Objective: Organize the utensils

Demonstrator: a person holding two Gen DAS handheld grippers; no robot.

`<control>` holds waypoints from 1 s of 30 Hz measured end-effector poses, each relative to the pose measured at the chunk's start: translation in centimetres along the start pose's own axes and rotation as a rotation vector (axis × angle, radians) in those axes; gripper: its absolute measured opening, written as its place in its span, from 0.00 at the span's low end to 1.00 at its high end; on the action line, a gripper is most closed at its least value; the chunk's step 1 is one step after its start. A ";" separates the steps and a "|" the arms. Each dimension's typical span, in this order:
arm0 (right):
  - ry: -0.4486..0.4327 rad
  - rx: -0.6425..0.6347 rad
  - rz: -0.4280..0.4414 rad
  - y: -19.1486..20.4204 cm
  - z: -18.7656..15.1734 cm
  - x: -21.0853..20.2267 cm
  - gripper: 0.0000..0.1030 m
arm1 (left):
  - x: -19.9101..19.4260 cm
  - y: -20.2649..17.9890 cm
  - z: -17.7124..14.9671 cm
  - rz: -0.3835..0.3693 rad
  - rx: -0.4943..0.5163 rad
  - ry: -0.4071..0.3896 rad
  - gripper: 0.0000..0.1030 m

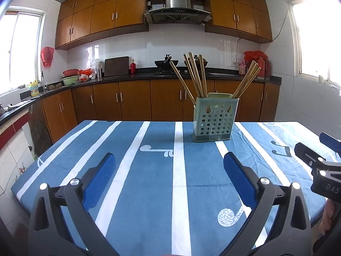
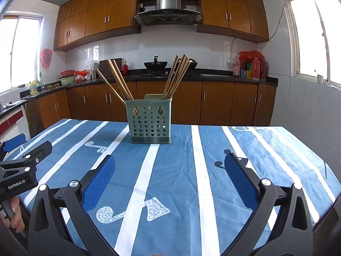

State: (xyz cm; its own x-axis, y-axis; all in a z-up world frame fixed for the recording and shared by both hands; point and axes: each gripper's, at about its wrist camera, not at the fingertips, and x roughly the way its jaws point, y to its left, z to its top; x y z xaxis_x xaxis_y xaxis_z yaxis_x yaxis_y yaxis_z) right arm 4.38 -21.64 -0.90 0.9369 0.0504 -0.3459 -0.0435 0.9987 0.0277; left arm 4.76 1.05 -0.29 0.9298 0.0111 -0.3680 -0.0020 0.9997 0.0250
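Note:
A pale green perforated utensil holder [image 1: 214, 119] [image 2: 149, 120] stands upright on the far half of the table. Several wooden chopsticks [image 1: 195, 75] [image 2: 119, 79] lean left in one side of it, and another bundle of chopsticks [image 1: 247, 81] [image 2: 178, 75] leans right in the other side. My left gripper [image 1: 168, 157] is open above the near part of the table, well short of the holder, with nothing between its blue pads. My right gripper [image 2: 170, 160] is open too and holds nothing. Each gripper shows at the edge of the other's view.
The table wears a blue cloth with white stripes and music notes [image 1: 149, 170] [image 2: 181, 170]. Behind it run wooden cabinets and a dark counter [image 1: 170, 75] with a wok, bottles and bowls. A person's hand [image 2: 15, 213] grips the left tool.

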 end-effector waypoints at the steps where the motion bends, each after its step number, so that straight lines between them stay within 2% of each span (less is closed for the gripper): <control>1: 0.003 0.000 0.000 0.0 -0.1 0.0 0.98 | 0.0 0.0 0.0 -0.001 0.001 0.001 0.96; 30: 0.027 0.020 -0.001 -0.7 -0.6 0.2 0.98 | 0.5 -0.4 -0.8 -0.018 -0.006 0.014 0.96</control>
State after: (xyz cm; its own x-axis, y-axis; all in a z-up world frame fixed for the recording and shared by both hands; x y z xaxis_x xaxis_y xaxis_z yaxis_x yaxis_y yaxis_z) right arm 4.42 -22.37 -1.60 0.9271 0.0496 -0.3715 -0.0349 0.9983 0.0461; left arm 4.92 0.65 -1.25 0.9244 -0.0066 -0.3815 0.0122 0.9998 0.0123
